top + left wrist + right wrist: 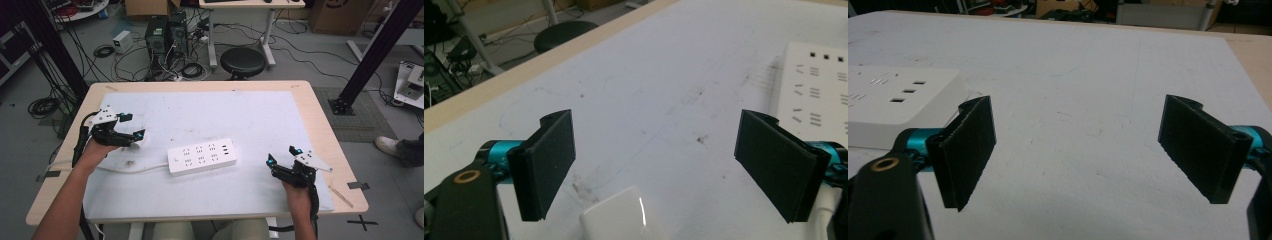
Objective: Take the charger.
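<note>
- My left tongs (131,126) gape wide, holding nothing, low over the white plug (621,215) at the desk's (320,125) left.
- The power strip (202,156) lies mid-desk; no containers here.
- My right tongs (283,155) hang wide, empty. Next, I judge: close on the plug.

Your high view looks forward and down from above your side onto the whole table (320,135), with floor clutter beyond its far edge. Your left gripper view sits low and close over the white mat (664,100), facing right and far; your right gripper view faces left and far. All three views share the power strip (202,156) at the table's middle.
</note>
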Tool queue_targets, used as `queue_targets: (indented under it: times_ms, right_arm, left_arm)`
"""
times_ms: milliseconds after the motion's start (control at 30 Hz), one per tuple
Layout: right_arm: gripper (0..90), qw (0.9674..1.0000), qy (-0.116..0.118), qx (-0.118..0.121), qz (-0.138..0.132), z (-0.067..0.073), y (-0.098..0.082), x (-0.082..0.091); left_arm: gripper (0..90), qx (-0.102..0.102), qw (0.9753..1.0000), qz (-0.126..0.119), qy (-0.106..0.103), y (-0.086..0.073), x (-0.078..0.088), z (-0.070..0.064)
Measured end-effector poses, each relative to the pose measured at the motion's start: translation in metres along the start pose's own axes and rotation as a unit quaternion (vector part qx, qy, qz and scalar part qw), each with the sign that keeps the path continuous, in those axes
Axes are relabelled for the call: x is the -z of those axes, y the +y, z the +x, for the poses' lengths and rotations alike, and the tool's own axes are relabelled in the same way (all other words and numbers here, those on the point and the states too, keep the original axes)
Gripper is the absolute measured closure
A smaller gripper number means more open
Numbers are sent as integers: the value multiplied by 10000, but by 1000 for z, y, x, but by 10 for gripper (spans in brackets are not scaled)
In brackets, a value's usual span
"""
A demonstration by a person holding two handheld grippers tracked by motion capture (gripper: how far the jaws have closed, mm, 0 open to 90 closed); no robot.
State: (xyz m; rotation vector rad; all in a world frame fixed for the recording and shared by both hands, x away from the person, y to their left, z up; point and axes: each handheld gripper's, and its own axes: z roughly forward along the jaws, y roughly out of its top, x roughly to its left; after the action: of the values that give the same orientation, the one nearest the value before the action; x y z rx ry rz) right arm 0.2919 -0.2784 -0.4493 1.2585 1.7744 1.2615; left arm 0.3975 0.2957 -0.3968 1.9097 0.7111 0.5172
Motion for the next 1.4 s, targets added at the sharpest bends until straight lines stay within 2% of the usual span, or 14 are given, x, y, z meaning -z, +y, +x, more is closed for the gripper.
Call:
queue_targets:
  times_ms: [100,300,333,433,667,767,800,867,967,1067,1200,1300,1400]
  right_arm:
    - [157,10000,-17,48,-19,0,0,0]
    - [158,10000,-42,48,-6,1,0,-1]
    - [158,10000,-45,55,-6,0,0,-1]
    - [158,10000,-42,60,-13,1,0,0]
    - [158,10000,-22,59,-15,1,0,0]
    - [158,10000,-27,69,-24,0,0,0]
    - [158,10000,-25,59,-27,1,0,0]
    - [158,10000,-28,64,-24,1,0,0]
    - [158,10000,-25,48,-18,0,0,0]
    - [158,10000,-23,42,-31,1,0,1]
    - [158,10000,-17,28,-55,0,-1,1]
    - [158,10000,-15,24,-55,0,-1,1]
    - [158,10000,-10,38,-81,0,-1,1]
  left_arm:
    - [166,317,9990,286,144,-4,-3,3]
    - [166,618,9938,777,494,-14,-9,5]
    - [166,753,9925,792,546,-16,-11,5]
    - [166,891,9889,955,704,-22,-14,4]
    - [166,1215,9834,984,925,-30,-16,3]
    - [166,1227,9816,1098,964,-31,-17,2]
    - [166,1293,9807,1070,1006,-32,-19,1]
    - [166,1293,9807,1070,1006,-32,-19,1]
    - [166,1350,9793,1205,907,-34,-23,-1]
    - [166,1464,9764,1299,911,-37,-26,-1]
    - [167,1475,9732,1457,999,-41,-29,-3]
    - [205,1410,9734,1505,999,-41,-28,-4]
    - [286,1411,9730,1506,1033,-42,-30,-6]
